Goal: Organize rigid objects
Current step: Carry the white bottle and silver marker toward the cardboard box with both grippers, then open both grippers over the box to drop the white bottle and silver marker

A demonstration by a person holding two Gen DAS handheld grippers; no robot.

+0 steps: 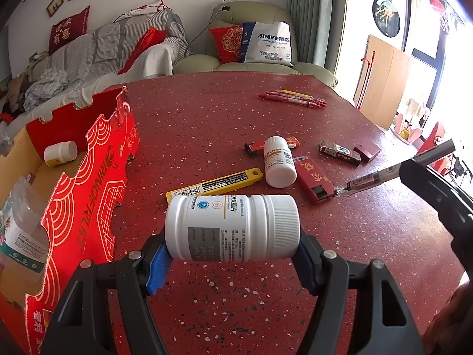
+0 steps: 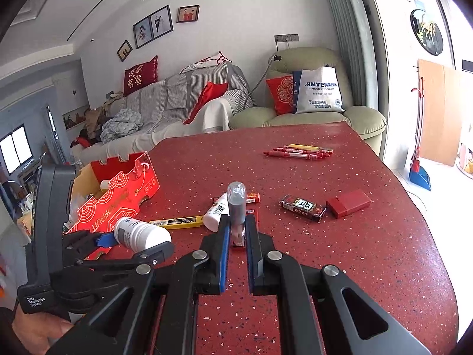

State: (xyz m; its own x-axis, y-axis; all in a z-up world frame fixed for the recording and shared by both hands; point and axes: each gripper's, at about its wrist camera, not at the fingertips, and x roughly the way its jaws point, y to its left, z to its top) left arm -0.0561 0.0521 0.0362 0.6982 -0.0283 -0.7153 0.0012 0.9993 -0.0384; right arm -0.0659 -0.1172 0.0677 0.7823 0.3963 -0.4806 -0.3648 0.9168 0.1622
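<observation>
Two black handheld grippers: left gripper [image 1: 233, 254] and right gripper [image 2: 236, 254] share blue finger pads [image 2: 223, 254], silver pivot screws [image 2: 199, 255] and a white-lettered "Data Acquisition System" label.

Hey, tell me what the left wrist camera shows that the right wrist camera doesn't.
Only the left wrist view shows inside the red cardboard box: a small white bottle and a clear plastic bottle. It also shows the printed label of the held white bottle.

Only the right wrist view shows the left gripper from the side and the right gripper shut on the pen.

Both show the red table, the markers, the yellow blade case and the lying white bottle.
</observation>
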